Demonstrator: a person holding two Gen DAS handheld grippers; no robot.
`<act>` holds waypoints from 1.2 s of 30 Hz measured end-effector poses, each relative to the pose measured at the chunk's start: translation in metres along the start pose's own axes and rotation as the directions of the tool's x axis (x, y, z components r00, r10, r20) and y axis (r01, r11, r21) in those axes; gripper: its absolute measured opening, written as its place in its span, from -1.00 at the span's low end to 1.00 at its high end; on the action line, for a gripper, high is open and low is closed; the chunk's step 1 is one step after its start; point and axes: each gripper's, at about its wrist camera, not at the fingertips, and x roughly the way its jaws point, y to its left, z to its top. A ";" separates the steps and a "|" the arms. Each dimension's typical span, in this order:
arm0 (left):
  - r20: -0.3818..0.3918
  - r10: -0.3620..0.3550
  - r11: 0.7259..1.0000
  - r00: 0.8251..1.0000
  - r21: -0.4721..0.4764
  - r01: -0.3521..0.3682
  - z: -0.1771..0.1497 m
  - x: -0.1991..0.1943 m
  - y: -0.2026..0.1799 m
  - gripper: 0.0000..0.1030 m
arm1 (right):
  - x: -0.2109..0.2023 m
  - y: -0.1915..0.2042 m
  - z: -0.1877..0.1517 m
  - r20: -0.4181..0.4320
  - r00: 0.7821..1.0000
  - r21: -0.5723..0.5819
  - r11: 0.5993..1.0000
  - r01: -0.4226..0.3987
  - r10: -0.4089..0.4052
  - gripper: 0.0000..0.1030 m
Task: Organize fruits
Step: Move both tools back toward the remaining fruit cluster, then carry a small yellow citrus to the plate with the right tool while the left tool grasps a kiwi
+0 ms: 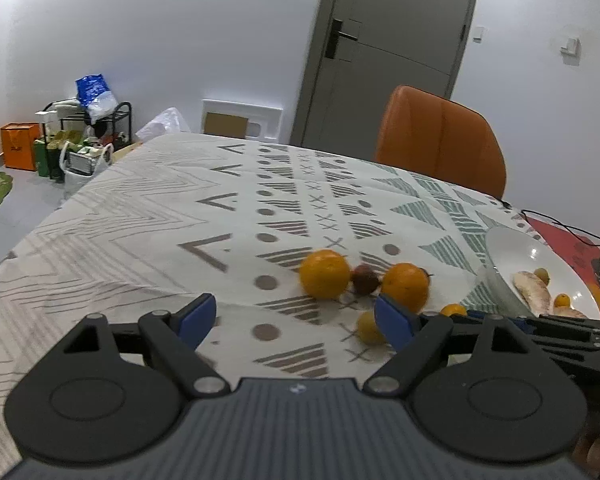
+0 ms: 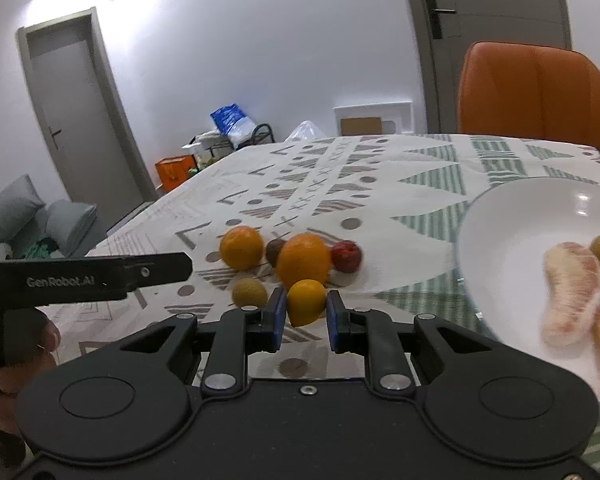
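Kumquat gripped, right view only

White plate cut off at right edge

Orange chair, grey door, patterned tablecloth.

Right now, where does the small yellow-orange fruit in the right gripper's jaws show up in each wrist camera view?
Left wrist view: the small yellow-orange fruit peeks out low right, mostly hidden behind the left gripper, beside the white plate.
Right wrist view: low centre, pinched in the right gripper.
Shared landmark: the orange chair behind the table.
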 end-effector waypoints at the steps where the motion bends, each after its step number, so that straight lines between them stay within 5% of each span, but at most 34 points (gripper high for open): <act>1: -0.002 -0.004 1.000 1.000 0.004 0.004 0.000 0.002 -0.003 0.63 | -0.001 -0.002 0.000 0.004 1.000 0.004 1.000 0.002 -0.002 -0.62; 16: -0.027 -0.019 0.999 0.999 0.043 0.020 -0.004 0.024 -0.033 0.41 | -0.030 -0.025 0.003 0.073 0.997 0.045 0.999 0.011 -0.014 -0.62; 25: -0.066 -0.008 0.998 0.998 0.066 0.012 -0.009 0.038 -0.044 -0.10 | -0.047 -0.049 0.006 0.111 0.992 0.092 0.994 0.057 -0.067 -0.62; 28: -0.081 -0.006 0.997 0.997 0.075 0.012 -0.012 0.042 -0.046 -0.47 | -0.050 -0.056 0.006 0.115 0.990 0.104 0.992 0.070 -0.082 -0.62; 36: -0.027 -0.017 0.998 0.999 0.067 0.018 -0.004 0.029 -0.048 -0.50 | -0.053 -0.068 0.005 0.128 0.983 0.130 0.985 0.117 -0.133 -0.62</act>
